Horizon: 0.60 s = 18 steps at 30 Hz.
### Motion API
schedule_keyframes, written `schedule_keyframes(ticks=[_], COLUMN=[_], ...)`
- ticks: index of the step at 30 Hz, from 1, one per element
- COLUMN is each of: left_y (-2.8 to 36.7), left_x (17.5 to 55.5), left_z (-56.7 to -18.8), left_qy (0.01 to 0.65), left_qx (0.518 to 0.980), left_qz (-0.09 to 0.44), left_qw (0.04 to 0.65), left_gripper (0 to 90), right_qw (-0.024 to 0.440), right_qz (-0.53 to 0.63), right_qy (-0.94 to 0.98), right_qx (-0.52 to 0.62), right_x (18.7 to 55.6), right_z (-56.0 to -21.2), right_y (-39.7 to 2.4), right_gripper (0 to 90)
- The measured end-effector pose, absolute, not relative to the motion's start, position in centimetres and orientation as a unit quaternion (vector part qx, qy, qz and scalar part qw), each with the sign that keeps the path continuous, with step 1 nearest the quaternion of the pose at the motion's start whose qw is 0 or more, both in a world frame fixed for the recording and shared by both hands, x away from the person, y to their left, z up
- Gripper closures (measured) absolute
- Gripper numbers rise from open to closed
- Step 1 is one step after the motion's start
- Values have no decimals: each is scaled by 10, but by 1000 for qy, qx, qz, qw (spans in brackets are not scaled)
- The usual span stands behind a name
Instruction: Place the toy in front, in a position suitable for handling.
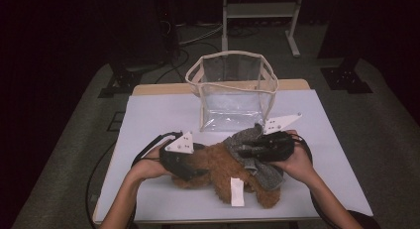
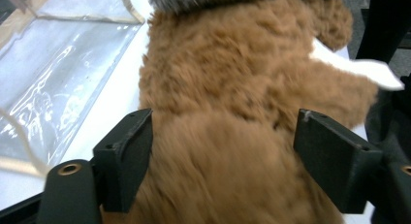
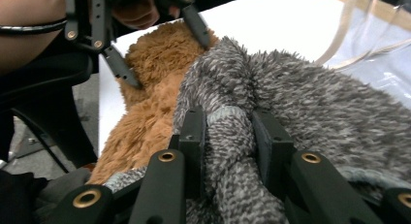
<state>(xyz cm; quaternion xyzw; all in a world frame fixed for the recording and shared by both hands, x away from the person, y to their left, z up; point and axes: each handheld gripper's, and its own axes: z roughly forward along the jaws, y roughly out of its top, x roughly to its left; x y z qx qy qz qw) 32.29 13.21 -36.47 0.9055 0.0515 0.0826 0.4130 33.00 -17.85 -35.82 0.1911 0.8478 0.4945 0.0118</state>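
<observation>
The brown fluffy garment [image 1: 218, 167] lies spread on the near part of the white table [image 1: 158, 115], its white label [image 1: 237, 192] pointing toward my edge, and a grey knitted garment [image 1: 247, 149] is draped over its right end. In my left gripper view the brown pile [image 2: 232, 122] runs between my two black jaws, which stand wide apart on either side of it without pressing; my left gripper [image 1: 190, 165] is spread over the garment's left end, with no grip on it that I can see. My right gripper [image 1: 257, 150] is pinching the grey knit: in the right gripper view a bunched fold of grey fabric [image 3: 228, 136] sits squeezed between my jaws, which are drawn close on it. From there I also see my left gripper [image 3: 160, 54] farther off, its jaws straddling the brown fur [image 3: 155, 69]. Beyond the two garments, just past the grey one, a clear plastic bag [image 1: 233, 90] with cream trim stands upright and open-topped near the far side of the table; its transparent wall [image 2: 53, 83] shows at the left in my left gripper view
</observation>
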Motion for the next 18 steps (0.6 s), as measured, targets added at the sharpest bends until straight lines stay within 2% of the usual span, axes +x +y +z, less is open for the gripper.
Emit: schedule_keyframes(ticks=[11, 18], left_y=[103, 98], left_x=[334, 336], left_z=[-369, -374], left_qy=[37, 31], left_qx=[927, 941], left_qz=[62, 43], left_qw=[369, 335], left_gripper=[131, 75], right_qw=[-3, -1], right_qz=[496, 493], right_qy=[851, 854], right_qx=[173, 165], right_x=[316, 311], right_z=[-364, -365], right_y=[-177, -177], right_gripper=[682, 682])
